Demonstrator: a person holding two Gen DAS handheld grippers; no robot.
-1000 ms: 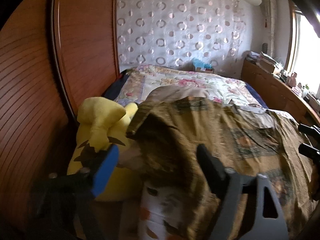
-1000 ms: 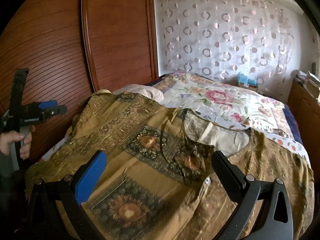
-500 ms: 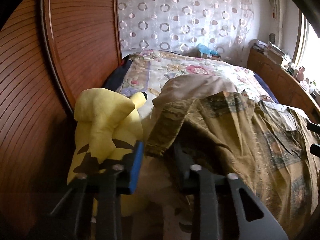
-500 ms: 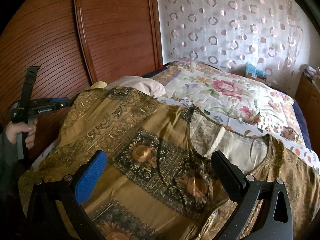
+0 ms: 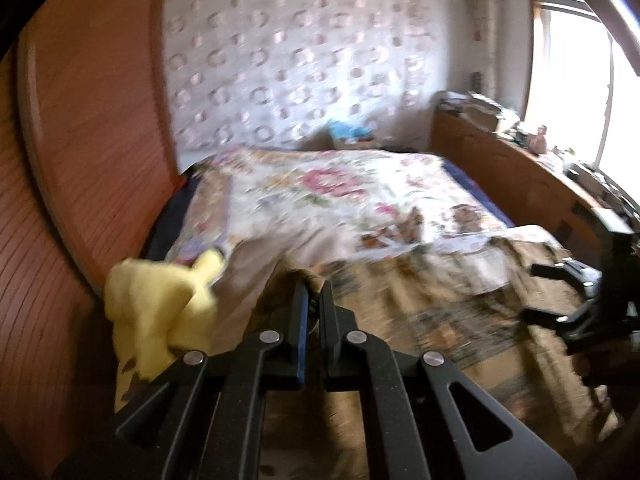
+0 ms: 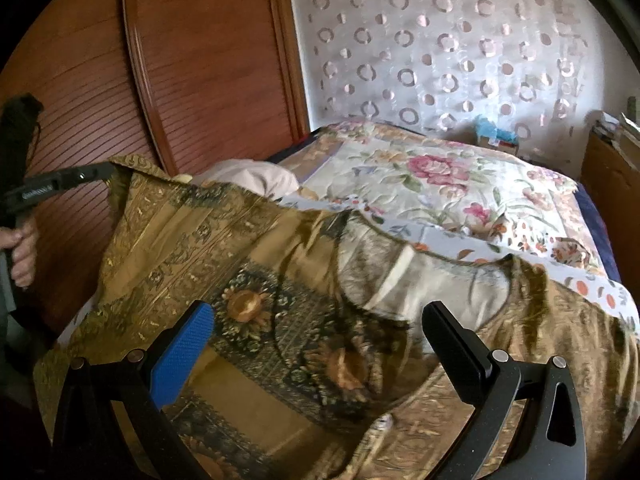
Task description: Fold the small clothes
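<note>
The golden-brown patterned garment [image 6: 256, 280] lies spread over the near end of the bed [image 6: 440, 184], its neckline open toward the middle and its pale inner lining showing there. Its far left corner is lifted off the bed near the left edge, drawn up into a peak. The left gripper [image 5: 311, 300] has just been closing and now pinches that corner: in the left wrist view the fingers stand nearly together with a fold of the brown cloth caught between the tips, though the blur there hides how much cloth is in the grip. From the right wrist view the same gripper [image 6: 96, 170] shows only as a dark bar reaching to the raised corner, with the person's hand [image 6: 22, 252] on its handle, partly cut off by the left border.

The right gripper [image 6: 316, 328] hangs over the garment's middle with its fingers spread wide, nothing between them; whether the tips touch the cloth cannot be told.

Beyond the raised corner a beige pillow [image 6: 256, 178] is half hidden by the cloth. A yellow plush toy [image 5: 160, 304] sits at the bed's left edge against the wooden wardrobe [image 6: 192, 72], its lower part hidden behind the gripper's frame. The left wrist view is smeared throughout, so the clutter on the wooden cabinet [image 5: 500, 168] by the window cannot be made out.
</note>
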